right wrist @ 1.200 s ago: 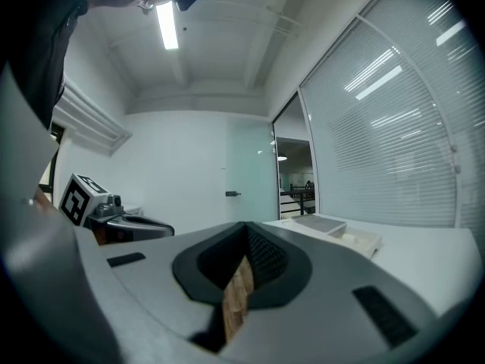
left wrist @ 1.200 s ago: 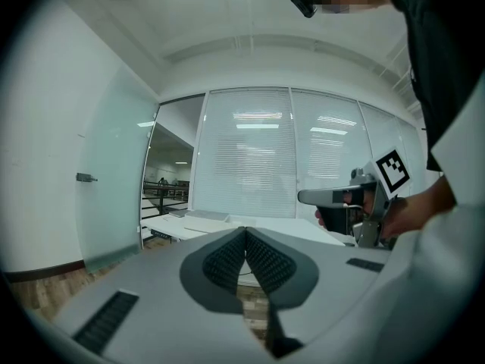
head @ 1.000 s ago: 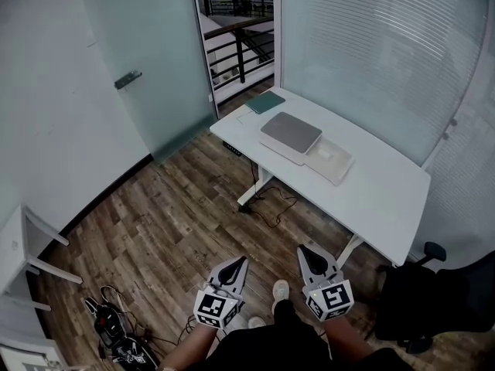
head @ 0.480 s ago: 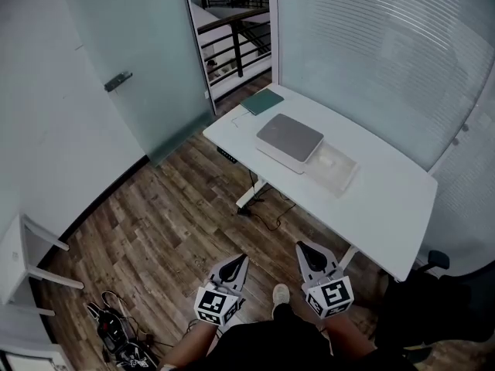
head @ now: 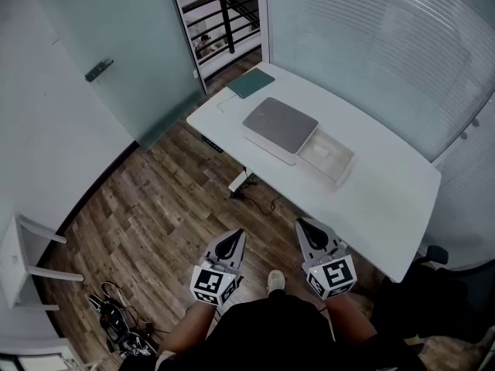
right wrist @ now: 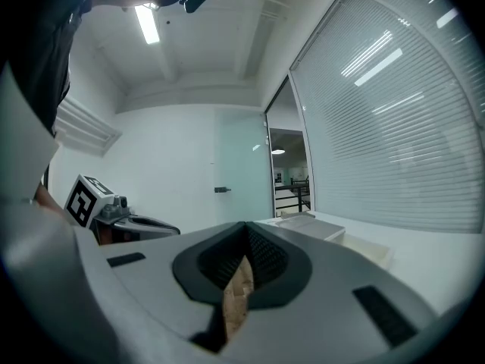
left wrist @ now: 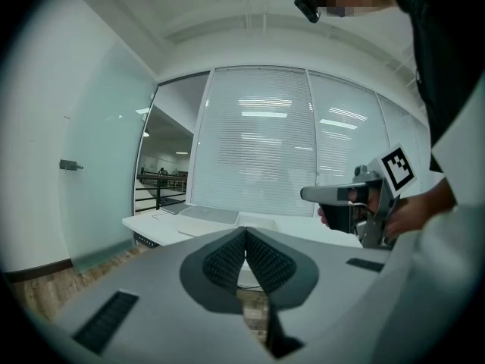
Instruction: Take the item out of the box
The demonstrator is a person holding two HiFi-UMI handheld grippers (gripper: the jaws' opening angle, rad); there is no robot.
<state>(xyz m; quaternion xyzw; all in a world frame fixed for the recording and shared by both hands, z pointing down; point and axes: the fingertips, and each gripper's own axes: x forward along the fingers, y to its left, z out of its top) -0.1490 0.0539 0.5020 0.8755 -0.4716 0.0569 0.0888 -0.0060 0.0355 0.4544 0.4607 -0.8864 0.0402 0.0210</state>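
On the white table (head: 387, 199) stands a flat box: its grey lid (head: 280, 124) lies next to the open white tray (head: 326, 154). I cannot make out what lies inside the tray. Both grippers hang over the wood floor, well short of the table. My left gripper (head: 234, 236) is shut with nothing between its jaws, and the pads meet in the left gripper view (left wrist: 245, 233). My right gripper (head: 303, 224) is shut and empty too (right wrist: 246, 230). From the right gripper view, the lid (right wrist: 307, 225) and tray (right wrist: 364, 246) lie ahead to the right.
A green notebook (head: 250, 83) lies at the table's far corner. A frosted glass door (head: 99, 69) is at the left, blinds behind the table. Cables (head: 116, 327) lie on the floor at lower left, beside a white stand (head: 23, 246). A black chair (head: 437, 292) is at the right.
The person has stepped toward the table with both grippers held out. The table and box now sit nearer and further left in the head view. Both jaws stayed shut.
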